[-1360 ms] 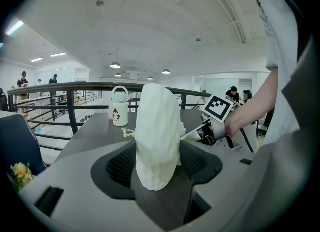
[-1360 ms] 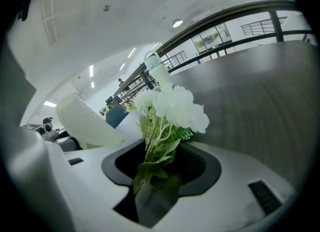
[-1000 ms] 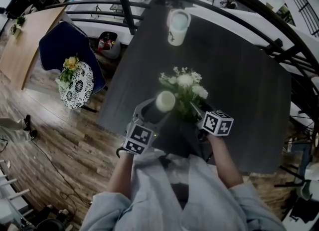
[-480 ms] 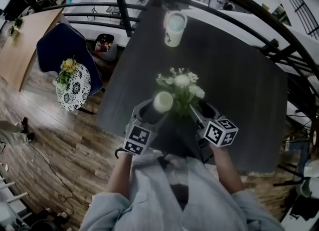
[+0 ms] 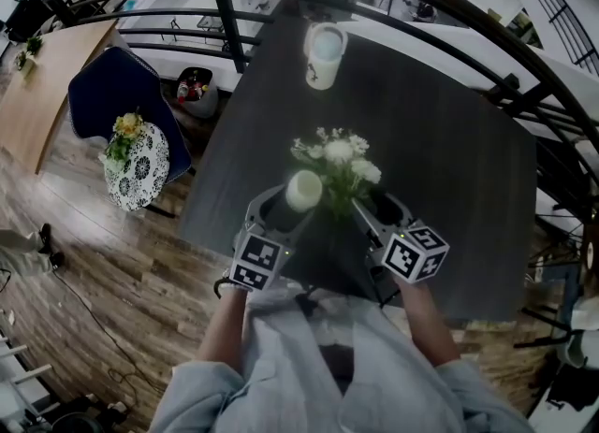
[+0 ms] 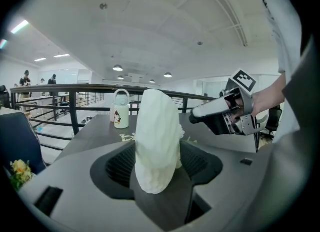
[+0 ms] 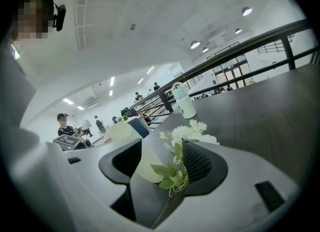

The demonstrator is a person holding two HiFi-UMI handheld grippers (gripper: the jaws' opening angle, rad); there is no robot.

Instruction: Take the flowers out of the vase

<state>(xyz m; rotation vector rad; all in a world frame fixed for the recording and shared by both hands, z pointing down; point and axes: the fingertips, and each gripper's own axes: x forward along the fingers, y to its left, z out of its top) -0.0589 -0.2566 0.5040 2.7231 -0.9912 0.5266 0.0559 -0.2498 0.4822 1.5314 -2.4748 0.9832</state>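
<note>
Cream vase clamped in left gripper, right gripper gaping around light, crushable flowers: I'd pinch the stems low, gently!

Your left hand-held gripper has its jaws round the cream vase over the dark desk, the white flowers just beside it at the tips of your right hand-held gripper.

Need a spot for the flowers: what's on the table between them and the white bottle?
Nothing. In the head view, only bare dark table lies between the flowers and the white bottle.
</note>
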